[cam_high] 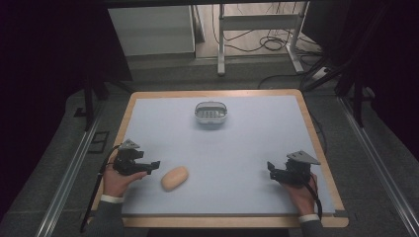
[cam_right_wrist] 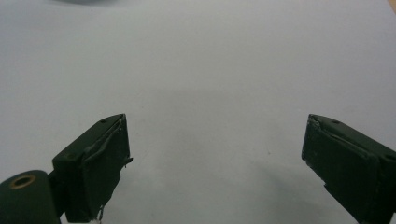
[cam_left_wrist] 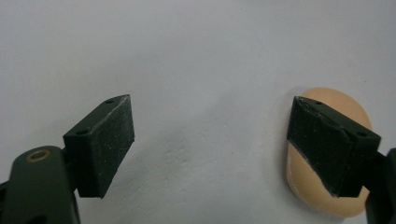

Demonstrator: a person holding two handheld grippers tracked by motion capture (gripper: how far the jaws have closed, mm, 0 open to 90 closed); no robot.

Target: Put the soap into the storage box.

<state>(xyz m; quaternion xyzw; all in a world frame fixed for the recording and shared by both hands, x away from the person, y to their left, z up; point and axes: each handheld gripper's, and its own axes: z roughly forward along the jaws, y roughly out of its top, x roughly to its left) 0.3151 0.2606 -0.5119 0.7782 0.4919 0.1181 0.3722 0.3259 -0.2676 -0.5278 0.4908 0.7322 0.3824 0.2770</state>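
Observation:
A tan, rounded bar of soap [cam_high: 174, 178] lies on the pale blue mat near the front left. My left gripper [cam_high: 154, 166] sits just left of it, jaws open and pointing right. In the left gripper view the soap [cam_left_wrist: 336, 196] lies behind my right jaw, with only bare mat in the gap of the left gripper [cam_left_wrist: 210, 147]. A grey soap dish [cam_high: 211, 114] stands at the far middle of the mat. Held at the front right, my right gripper [cam_high: 271, 169] is open and empty. The right gripper view has the right gripper [cam_right_wrist: 217, 163] spread wide over bare mat.
The mat [cam_high: 247, 148] covers a wooden table [cam_high: 323, 148] whose rim frames it. Beyond the far edge stand white table legs [cam_high: 221, 44] and loose cables on the floor. Dark rails run along both sides.

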